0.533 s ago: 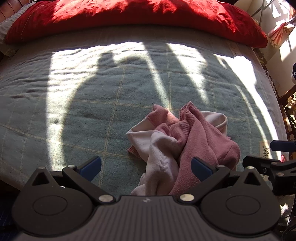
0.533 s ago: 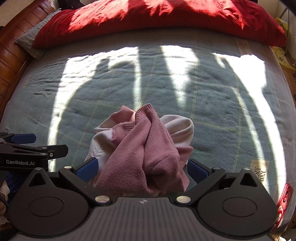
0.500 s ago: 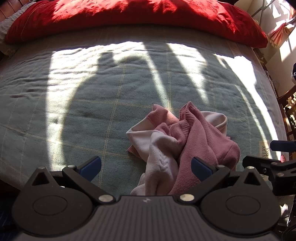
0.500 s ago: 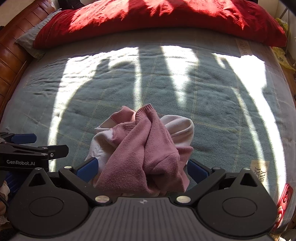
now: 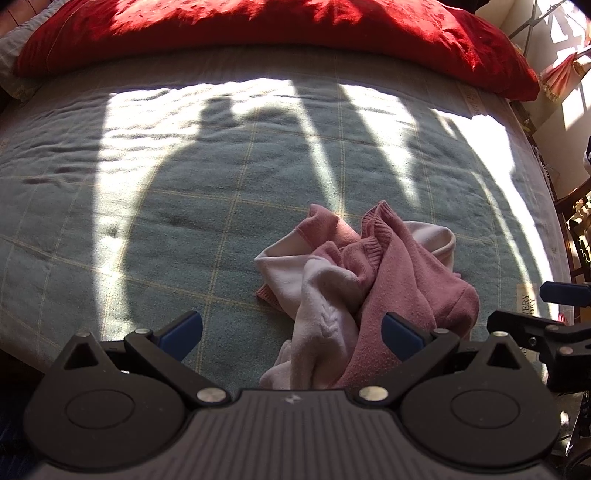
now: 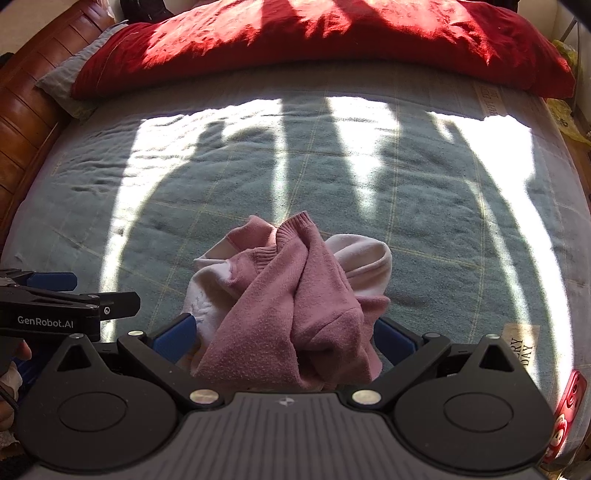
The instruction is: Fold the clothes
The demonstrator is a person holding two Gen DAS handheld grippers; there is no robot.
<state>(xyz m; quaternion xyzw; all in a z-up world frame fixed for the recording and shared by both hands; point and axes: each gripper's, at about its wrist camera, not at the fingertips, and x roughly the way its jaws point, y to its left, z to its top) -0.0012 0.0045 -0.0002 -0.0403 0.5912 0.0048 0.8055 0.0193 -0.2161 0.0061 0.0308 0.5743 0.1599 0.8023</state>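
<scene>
A crumpled pink and white knitted sweater lies in a heap on the grey-green checked blanket, near the bed's front edge. My left gripper hovers just above it with its jaws wide open; the heap's left part shows between the blue pads, untouched. My right gripper is also open, its blue fingertips spread to either side of the sweater without pressing on it. Each gripper shows in the other's view: the right gripper at the right edge, the left gripper at the left edge.
A red quilt runs along the far side of the bed. A brown padded headboard stands at the left. A red object lies at the blanket's front right corner. Dark furniture stands beyond the right edge.
</scene>
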